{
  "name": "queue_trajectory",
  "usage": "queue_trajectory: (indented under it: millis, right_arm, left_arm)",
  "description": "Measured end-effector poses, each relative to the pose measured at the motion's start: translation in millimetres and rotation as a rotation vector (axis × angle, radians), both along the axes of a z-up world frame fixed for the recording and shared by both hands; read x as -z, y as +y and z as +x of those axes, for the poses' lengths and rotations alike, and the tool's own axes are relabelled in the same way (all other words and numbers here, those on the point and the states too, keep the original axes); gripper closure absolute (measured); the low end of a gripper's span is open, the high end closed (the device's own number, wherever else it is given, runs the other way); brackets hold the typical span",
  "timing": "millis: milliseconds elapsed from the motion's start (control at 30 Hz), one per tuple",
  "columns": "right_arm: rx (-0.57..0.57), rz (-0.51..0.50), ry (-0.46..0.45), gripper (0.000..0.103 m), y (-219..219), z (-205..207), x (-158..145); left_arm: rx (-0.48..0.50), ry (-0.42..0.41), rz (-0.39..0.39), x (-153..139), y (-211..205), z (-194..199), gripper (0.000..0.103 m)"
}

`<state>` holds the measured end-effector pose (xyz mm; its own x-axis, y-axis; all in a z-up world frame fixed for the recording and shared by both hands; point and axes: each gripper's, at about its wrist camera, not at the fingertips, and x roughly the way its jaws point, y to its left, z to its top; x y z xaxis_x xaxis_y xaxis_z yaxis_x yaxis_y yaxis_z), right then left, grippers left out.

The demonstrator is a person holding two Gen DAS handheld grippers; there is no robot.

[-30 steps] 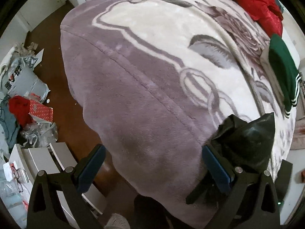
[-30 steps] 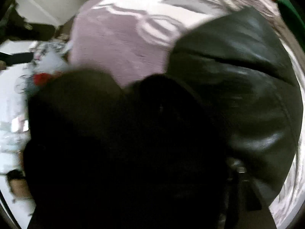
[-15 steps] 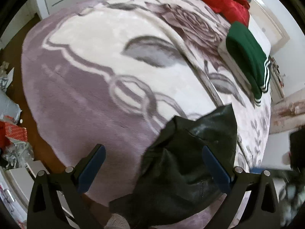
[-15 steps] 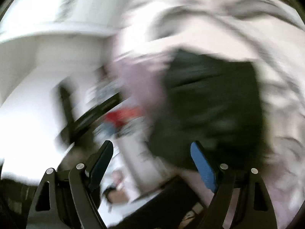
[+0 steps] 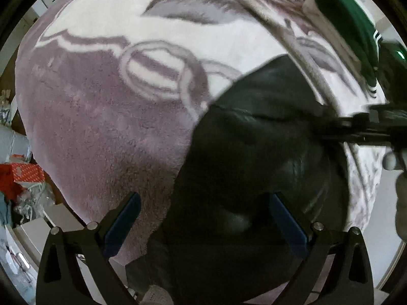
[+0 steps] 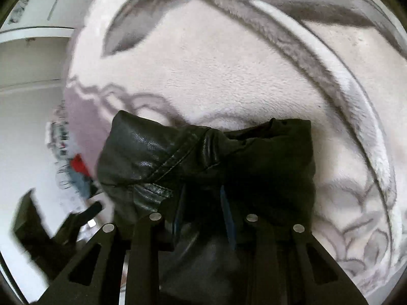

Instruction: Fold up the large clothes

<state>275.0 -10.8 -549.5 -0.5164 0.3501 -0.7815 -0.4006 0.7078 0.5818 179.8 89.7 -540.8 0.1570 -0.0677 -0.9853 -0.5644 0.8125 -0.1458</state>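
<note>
Closing on a fold of the black leather jacket [image 6: 208, 157], the right gripper [image 6: 203, 216] has the material between its jaws; the left gripper [image 5: 203, 216] hangs spread above it. Glossy, creased and stitched, the jacket lies bunched on the bed's mauve-and-cream blanket [image 5: 101, 106]; beyond lies a green garment [image 5: 343, 20].

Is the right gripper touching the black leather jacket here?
Touching: in the right wrist view, the closing right gripper has black leather jacket folds bunched between its blue pads.
</note>
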Motion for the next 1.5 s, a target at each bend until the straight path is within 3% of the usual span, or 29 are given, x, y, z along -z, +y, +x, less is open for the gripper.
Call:
queue_trajectory:
  millis: [67,100,133,167,267,333,400,433,567,633,700,767,833,967,1033,1100,1167,1267,1300,1333,1400,1467,1500]
  right_arm:
    - [0.045,0.101,0.032,0.045,-26,13,-7]
    - [0.055,0.118,-0.004,0.024,-46,20,-11]
    - [0.057,0.102,-0.040,0.015,-62,25,-4]
    - [0.054,0.085,-0.035,0.015,-62,27,7]
    - [0.036,0.073,0.183,0.015,-81,17,73]
    - [-0.009,0.130,0.379,0.013,-82,-3,113]
    - [-0.015,0.214,0.463,0.007,-74,-17,130]
    - [-0.017,0.250,0.464,0.006,-68,-20,130]
    - [0.044,0.307,0.342,0.009,-55,-29,112]
    - [0.074,0.326,0.264,0.026,-57,-34,91]
    - [0.119,0.314,0.215,0.038,-62,-35,73]
    - [0.213,0.338,0.189,0.044,-78,-31,58]
    - [0.403,0.385,0.222,0.050,-110,-28,52]
    - [0.707,0.453,0.216,0.051,-173,-20,59]
    - [0.786,0.335,0.249,0.033,-205,-18,80]
    - [0.753,0.220,0.263,0.023,-221,-17,87]
    - [0.666,0.158,0.217,0.020,-230,-16,73]
    - [0.604,0.012,-0.038,0.020,-270,-1,19]
    - [0.602,-0.019,-0.160,0.019,-283,4,-7]
    - [0.588,-0.020,-0.223,0.019,-289,9,-25]
    - [0.469,0.004,-0.247,0.019,-274,20,-51]
    - [0.328,0.008,-0.284,0.022,-230,27,-66]
    - [0.257,0.045,-0.303,0.031,-205,32,-71]
  left_arm:
    - [0.001,-0.033,0.024,-11,0,8,0.000]
    - [0.004,-0.039,0.033,-13,0,12,0.000]
    - [0.008,-0.034,0.049,-11,2,17,0.000]
    - [0.011,-0.021,0.061,-6,4,21,0.000]
    - [-0.024,0.002,-0.007,26,17,22,0.000]
    - [-0.068,-0.033,-0.090,33,29,13,0.000]
    - [-0.080,-0.028,-0.099,36,34,6,0.000]
    - [-0.074,-0.018,-0.082,36,36,2,0.000]
    - [-0.092,0.001,-0.039,32,45,-9,0.000]
    - [-0.100,0.000,-0.012,23,50,-11,0.000]
    - [-0.110,-0.019,0.021,9,54,-12,0.000]
    - [-0.113,-0.047,0.057,-12,58,-13,0.000]
    - [-0.106,-0.065,0.099,-29,58,-14,0.000]
    - [-0.079,-0.105,0.156,-54,49,-3,0.000]
    - [-0.065,-0.116,0.149,-53,40,5,0.000]
    - [-0.053,-0.122,0.124,-47,28,12,0.000]
    - [-0.046,-0.130,0.078,-37,9,24,0.000]
    - [-0.039,-0.173,0.033,-26,-13,49,0.000]
    - [-0.034,-0.177,0.030,-23,-19,56,0.000]
    - [-0.028,-0.182,0.029,-19,-25,66,0.000]
    - [-0.023,-0.176,0.049,-7,-31,82,0.000]
    - [-0.028,-0.151,0.070,7,-30,92,0.000]
    - [-0.031,-0.132,0.077,14,-29,92,0.000]
